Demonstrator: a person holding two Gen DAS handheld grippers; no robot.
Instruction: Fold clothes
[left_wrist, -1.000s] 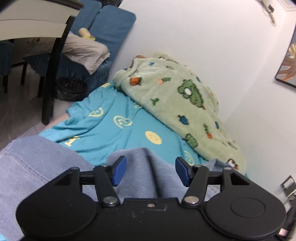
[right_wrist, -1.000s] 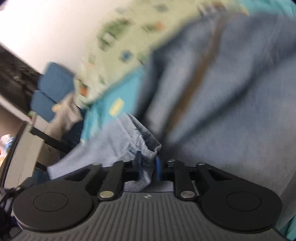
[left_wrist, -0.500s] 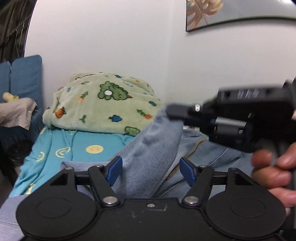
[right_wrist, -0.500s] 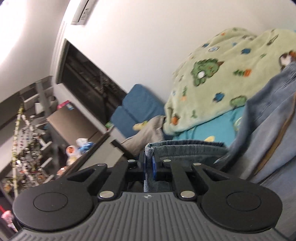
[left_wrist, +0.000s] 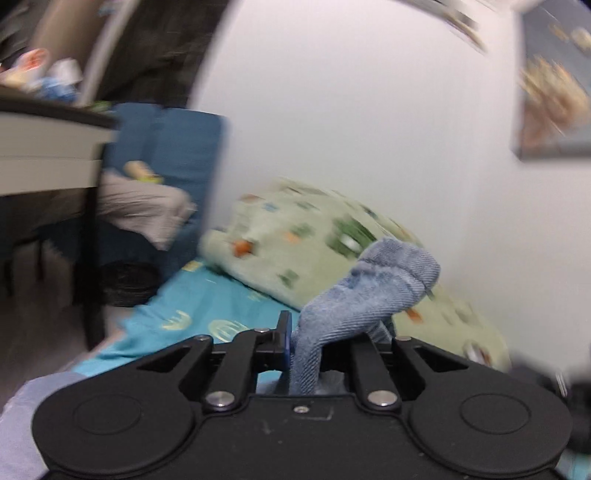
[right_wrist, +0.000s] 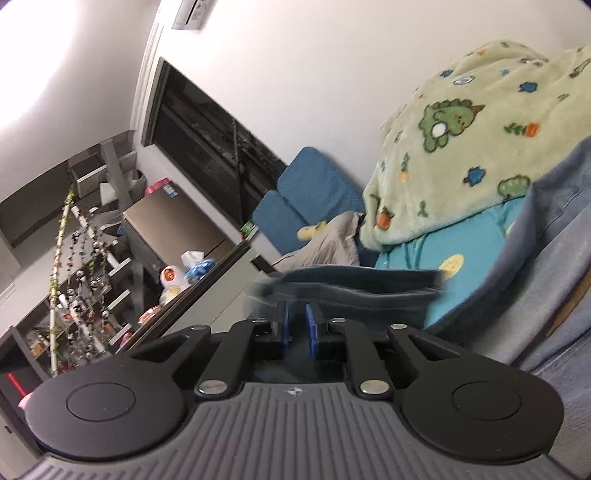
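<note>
Half a second ago our left gripper (left_wrist: 314, 343) stood wide open around a ridge of the faded blue denim jeans (left_wrist: 373, 291); now it has closed on that ridge, and a bunched fold stands up from between the pads, in front of the pale green fleece blanket with dinosaur prints (left_wrist: 295, 240) at the far wall. The left view is smeared, so we judge the hand is moving fast.

Our right gripper (right_wrist: 297, 326) was clamped on a denim hem; now its blue pads (right_wrist: 312, 326) show a narrow gap with nothing between them, and a blurred dark denim band (right_wrist: 354, 282) lies just beyond the tips. The rest of the jeans lie at the right over the turquoise bedsheet with yellow smiley faces (right_wrist: 461, 243).

We read this as a handover: the left hand now carries the fold.
</note>
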